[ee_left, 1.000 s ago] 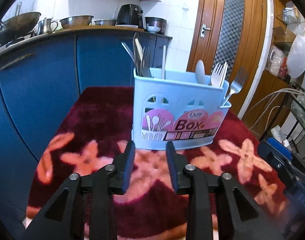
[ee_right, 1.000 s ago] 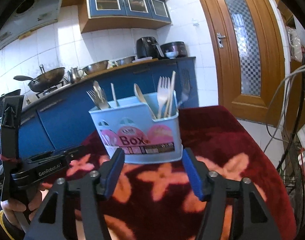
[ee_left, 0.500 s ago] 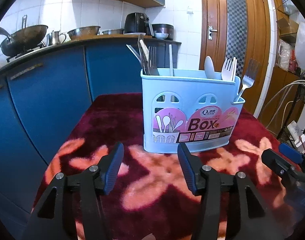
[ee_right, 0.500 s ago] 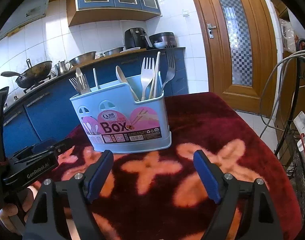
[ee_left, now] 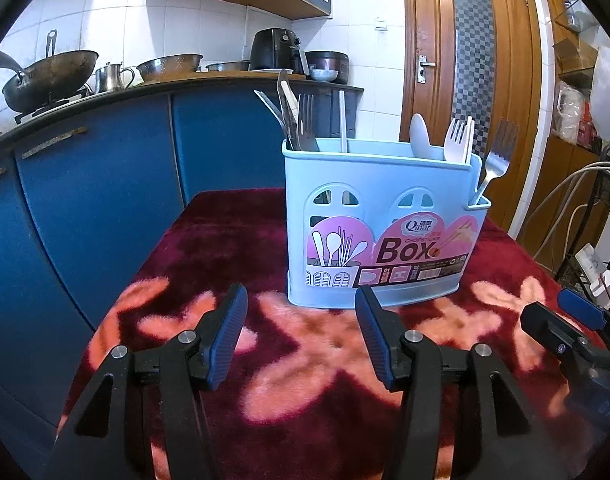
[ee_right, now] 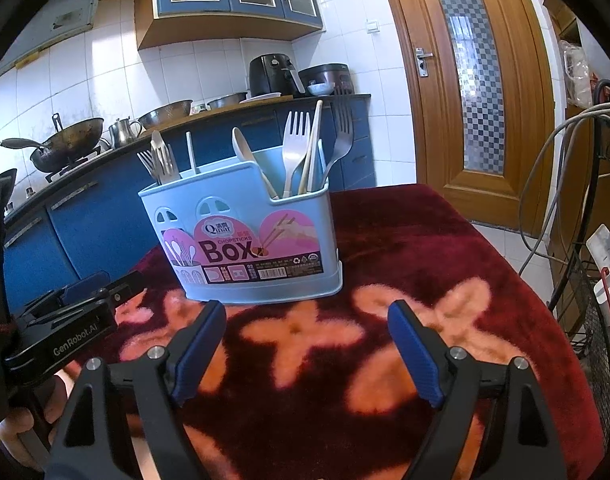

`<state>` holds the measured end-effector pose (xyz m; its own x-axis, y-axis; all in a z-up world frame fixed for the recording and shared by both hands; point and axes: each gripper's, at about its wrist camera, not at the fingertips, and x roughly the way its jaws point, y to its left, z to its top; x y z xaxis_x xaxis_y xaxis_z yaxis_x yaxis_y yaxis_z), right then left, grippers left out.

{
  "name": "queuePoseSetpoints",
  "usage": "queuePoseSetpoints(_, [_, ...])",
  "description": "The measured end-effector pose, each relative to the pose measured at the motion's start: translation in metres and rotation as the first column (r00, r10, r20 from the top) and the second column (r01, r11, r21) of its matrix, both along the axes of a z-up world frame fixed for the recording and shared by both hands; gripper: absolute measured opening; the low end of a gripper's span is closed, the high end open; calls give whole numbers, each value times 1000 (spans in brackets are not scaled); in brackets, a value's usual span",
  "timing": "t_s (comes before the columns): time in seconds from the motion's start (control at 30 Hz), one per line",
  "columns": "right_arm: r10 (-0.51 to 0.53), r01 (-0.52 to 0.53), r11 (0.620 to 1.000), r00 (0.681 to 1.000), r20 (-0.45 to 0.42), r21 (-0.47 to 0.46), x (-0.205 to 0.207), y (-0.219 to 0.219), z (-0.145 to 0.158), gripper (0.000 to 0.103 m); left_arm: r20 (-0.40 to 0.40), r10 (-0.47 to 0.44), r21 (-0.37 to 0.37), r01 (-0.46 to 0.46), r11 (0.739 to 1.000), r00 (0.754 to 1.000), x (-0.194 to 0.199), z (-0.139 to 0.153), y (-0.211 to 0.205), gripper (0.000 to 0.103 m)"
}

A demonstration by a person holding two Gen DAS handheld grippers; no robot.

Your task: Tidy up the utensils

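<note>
A light blue cutlery box (ee_left: 385,224) (ee_right: 245,240) with a pink label stands upright on a dark red floral cloth (ee_left: 305,360) (ee_right: 405,272). Forks, spoons and chopsticks stick up out of its compartments: metal ones (ee_left: 297,124) on its left side, a white plastic fork (ee_right: 295,148) and a steel fork (ee_left: 497,160) on its right. My left gripper (ee_left: 301,304) hovers open a little in front of the box, nothing between its fingers. My right gripper (ee_right: 307,316) is open wide, also in front of the box and empty. The left gripper (ee_right: 101,292) shows at the left of the right wrist view.
Blue kitchen cabinets (ee_left: 105,184) with a counter carrying a wok (ee_left: 49,76), bowls and an air fryer (ee_left: 273,50) lie behind the table. A wooden door (ee_right: 473,92) is at the right, with cables and a wire rack (ee_right: 593,320) beside the table's right edge.
Both grippers have opened wider. Both views now sit a little further back from the box, which stands more upright in frame.
</note>
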<state>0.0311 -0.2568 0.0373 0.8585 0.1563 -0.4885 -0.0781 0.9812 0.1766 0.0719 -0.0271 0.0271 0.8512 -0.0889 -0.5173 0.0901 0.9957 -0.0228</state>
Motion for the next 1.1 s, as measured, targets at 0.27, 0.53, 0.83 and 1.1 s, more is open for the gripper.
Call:
queuePoseSetpoints(0.27, [0, 0, 1000, 1000, 0, -1, 0, 0, 0, 85, 2, 0, 2, 0, 1000, 1000, 1, 0, 0, 58])
queuePoseSetpoints(0.53, [0, 0, 1000, 1000, 0, 0, 0, 0, 0, 85, 3, 1, 1, -1, 1000, 1000, 0, 1, 0, 58])
queuePoseSetpoints(0.83, [2, -2, 1000, 1000, 1, -6, 0, 0, 0, 85, 7, 5, -4, -5, 1000, 1000, 0, 1, 1, 58])
queuePoseSetpoints(1.1, [1, -1, 1000, 1000, 1, -4, 0, 0, -1, 85, 7, 5, -5, -5, 1000, 1000, -1, 1, 0, 58])
